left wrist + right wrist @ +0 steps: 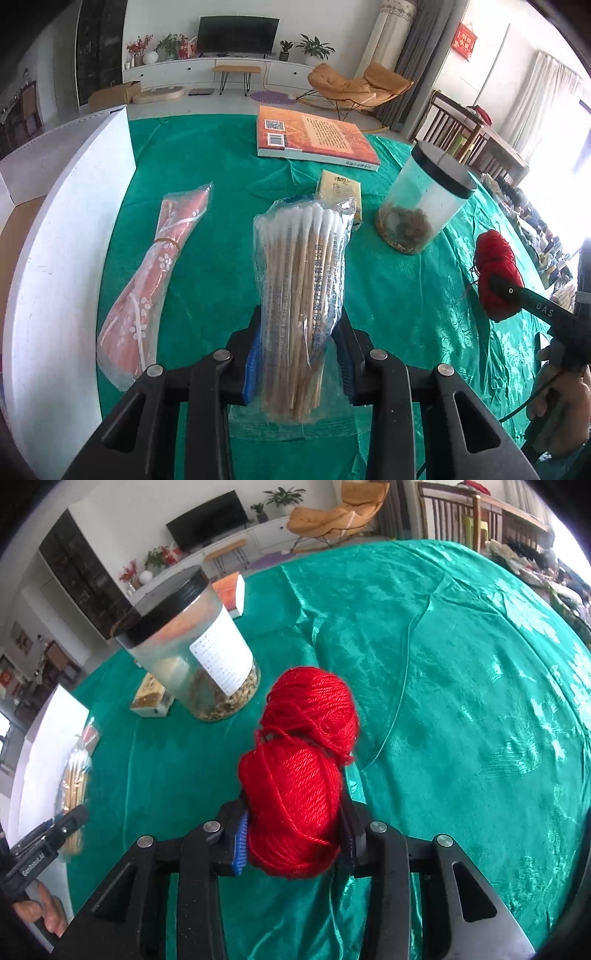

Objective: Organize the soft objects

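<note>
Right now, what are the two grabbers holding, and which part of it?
The left gripper squeezes the bag of cotton swabs near its lower stick end. The right gripper squeezes the red yarn around its lower ball.

I'm working in a home living room: beyond my table with its green cloth [221, 155] stands a dark television [238, 35] on a long white cabinet [192, 70], with potted plants [314, 46] and red flowers [139, 46] beside it. An orange lounge chair [354, 86] sits by the curtains [391, 33], and a wooden dining chair [452, 127] stands at the right.
</note>
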The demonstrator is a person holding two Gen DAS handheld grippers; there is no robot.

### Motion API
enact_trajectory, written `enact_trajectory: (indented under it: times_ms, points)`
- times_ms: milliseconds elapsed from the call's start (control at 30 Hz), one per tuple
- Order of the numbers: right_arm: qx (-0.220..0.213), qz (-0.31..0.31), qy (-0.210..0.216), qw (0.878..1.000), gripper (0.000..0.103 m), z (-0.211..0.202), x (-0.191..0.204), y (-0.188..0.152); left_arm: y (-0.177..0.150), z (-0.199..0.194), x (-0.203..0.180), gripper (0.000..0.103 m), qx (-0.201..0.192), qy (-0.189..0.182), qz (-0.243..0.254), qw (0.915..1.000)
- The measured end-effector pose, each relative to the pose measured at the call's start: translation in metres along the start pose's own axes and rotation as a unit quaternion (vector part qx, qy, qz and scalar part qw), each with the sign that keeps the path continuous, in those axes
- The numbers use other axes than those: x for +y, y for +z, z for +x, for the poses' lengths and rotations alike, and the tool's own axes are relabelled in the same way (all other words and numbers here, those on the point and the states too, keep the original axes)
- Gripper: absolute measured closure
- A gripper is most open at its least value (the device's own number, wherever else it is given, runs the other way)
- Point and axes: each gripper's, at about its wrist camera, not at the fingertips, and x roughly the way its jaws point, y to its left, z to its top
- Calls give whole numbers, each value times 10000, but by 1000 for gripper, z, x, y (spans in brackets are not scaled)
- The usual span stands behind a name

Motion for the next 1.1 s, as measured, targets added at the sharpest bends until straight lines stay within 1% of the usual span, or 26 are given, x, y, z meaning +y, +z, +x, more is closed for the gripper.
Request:
enact_trajectory:
  times_ms: [67,133,167,233,300,367,467,500,567,600,633,667,700,733,800,833,900,967,1000,1033,1100]
  points:
    - [-444,-163,-216,9986,62,-24,2,9,8,-26,6,69,-171,-251,-124,9995]
    - [-743,-294,-285,9964,62,-50,10,19,14,-57,14,69,-375,-426,-136,9983]
    - [-878,-431,-283,9948,62,-63,18,23,16,-75,20,69,-498,-454,-115,9977]
    - [-1028,-771,-147,9916,62,-88,44,26,16,-110,39,69,-732,-337,-66,9967]
    - [-1078,-1058,265,9882,62,-110,81,23,11,-142,66,69,-911,-40,-66,9958]
    - [-1033,-1265,906,9824,62,-127,125,16,2,-169,99,69,-997,432,-86,9940]
    - [-863,-1612,1873,9651,62,-146,200,-6,-19,-198,148,68,-951,1189,-185,9882]
    - [-745,-1717,2187,9577,62,-149,225,-16,-26,-204,162,65,-899,1433,-233,9853]
    - [-467,-1898,2755,9412,61,-151,273,-38,-42,-207,187,48,-803,1906,-311,9779]
    - [-300,-1974,3018,9322,58,-149,296,-50,-51,-207,199,19,-779,2100,-380,9739]
    - [-130,-2039,3240,9237,50,-145,315,-62,-59,-206,209,2,-804,2219,-470,9706]
    - [31,-2097,3408,9165,43,-140,331,-72,-65,-207,216,1,-892,2266,-555,9683]
    - [204,-2174,3520,9102,28,-133,342,-83,-70,-207,220,1,-939,2282,-609,9672]
    - [278,-2222,3491,9099,27,-129,348,-92,-75,-207,224,1,-956,2279,-638,9669]
    - [236,-2275,3306,9156,27,-119,343,-105,-80,-205,225,1,-1022,2221,-667,9674]
    - [165,-2273,3143,9215,27,-115,332,-109,-81,-203,222,1,-1042,2172,-683,9681]
    - [-54,-2231,2611,9391,26,-105,306,-111,-81,-197,214,1,-1042,2000,-688,9718]
    - [-318,-2157,1898,9573,24,-94,267,-112,-76,-190,195,1,-1050,1801,-593,9762]
    - [-485,-2145,1412,9652,24,-86,245,-112,-75,-188,186,1,-1064,1727,-513,9779]
    - [-595,-2124,914,9711,24,-77,222,-110,-73,-187,173,1,-1080,1656,-413,9794]
    - [-596,-2011,19,9777,24,-53,179,-109,-70,-183,149,1,-1106,1505,-205,9822]
